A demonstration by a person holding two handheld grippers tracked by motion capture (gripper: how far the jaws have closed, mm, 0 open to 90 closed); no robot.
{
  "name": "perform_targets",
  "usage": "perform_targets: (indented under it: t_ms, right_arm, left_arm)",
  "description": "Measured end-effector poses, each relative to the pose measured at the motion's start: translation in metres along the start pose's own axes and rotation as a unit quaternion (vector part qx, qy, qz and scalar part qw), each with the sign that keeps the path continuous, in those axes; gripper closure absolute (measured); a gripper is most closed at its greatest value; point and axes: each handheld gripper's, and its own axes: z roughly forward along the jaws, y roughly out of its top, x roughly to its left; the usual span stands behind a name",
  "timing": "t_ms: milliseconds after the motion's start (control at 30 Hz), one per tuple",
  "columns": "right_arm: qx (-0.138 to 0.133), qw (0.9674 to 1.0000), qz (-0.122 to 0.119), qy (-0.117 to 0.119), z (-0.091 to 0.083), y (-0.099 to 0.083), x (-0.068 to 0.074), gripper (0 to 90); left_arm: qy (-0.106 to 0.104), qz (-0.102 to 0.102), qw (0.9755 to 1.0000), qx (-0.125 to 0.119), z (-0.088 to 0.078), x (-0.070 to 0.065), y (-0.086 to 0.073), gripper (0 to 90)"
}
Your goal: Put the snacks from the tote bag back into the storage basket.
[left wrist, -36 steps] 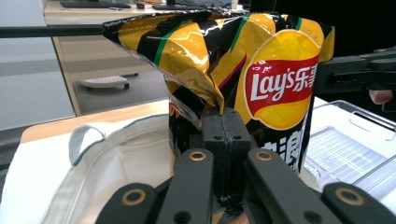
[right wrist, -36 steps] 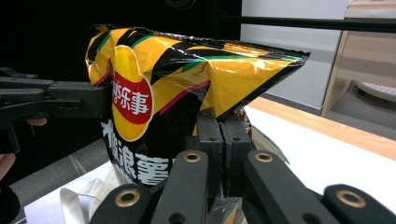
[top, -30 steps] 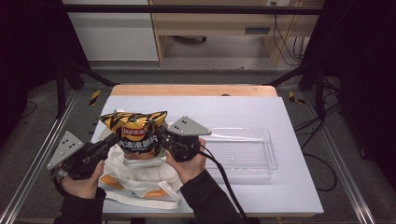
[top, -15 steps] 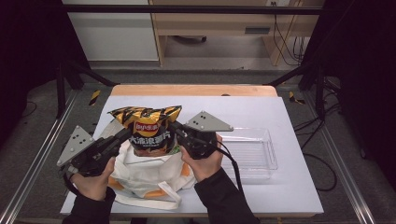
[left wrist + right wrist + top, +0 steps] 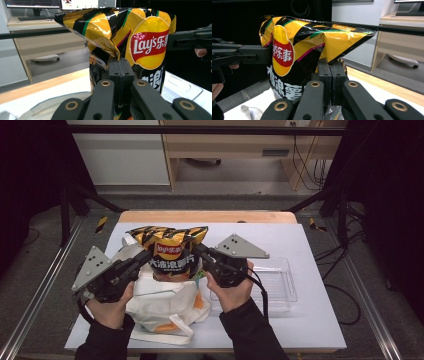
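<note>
A yellow and black chip bag (image 5: 171,252) hangs upright above a white cloth bag (image 5: 165,305), pinched at both side edges. My left gripper (image 5: 146,256) is shut on its left edge, and in the left gripper view the closed jaws (image 5: 119,65) bite the bag's side seam below the red logo (image 5: 150,46). My right gripper (image 5: 198,250) is shut on the right edge. In the right gripper view the chip bag (image 5: 312,42) bulges just above that gripper (image 5: 331,65), whose jaws clamp its crinkled side.
The white cloth bag with orange print lies crumpled on the white table (image 5: 310,320), its strap (image 5: 165,335) trailing toward the front edge. A clear plastic tray (image 5: 277,282) sits at the right, just beyond my right hand. A wooden strip (image 5: 205,216) runs along the table's far edge.
Both grippers have risen and moved to the right and away from me, lifting the chip bag higher out of the white cloth bag. Both grips stay closed.
</note>
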Motion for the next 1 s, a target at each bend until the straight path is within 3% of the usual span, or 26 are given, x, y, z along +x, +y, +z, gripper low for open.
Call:
perform_targets:
  t_ms: [267,533,1000]
  right_arm:
    - [-0.007,0.9999,-0.001,-0.013,-0.014,0.006,-0.013,89.5]
    - [-0.012,0.9994,0.0,-0.034,-0.036,0.008,-0.03,89.4]
    - [-0.01,0.9976,0.012,-0.067,-0.071,-0.008,-0.067,89.4]
  left_arm:
    - [-0.01,0.007,0.9999,0.002,0.015,-0.011,0.011,90.0]
    - [-0.026,0.016,0.9995,0.003,0.038,-0.033,0.018,90.0]
    - [-0.05,0.024,0.9983,0.017,0.079,-0.066,0.013,90.0]
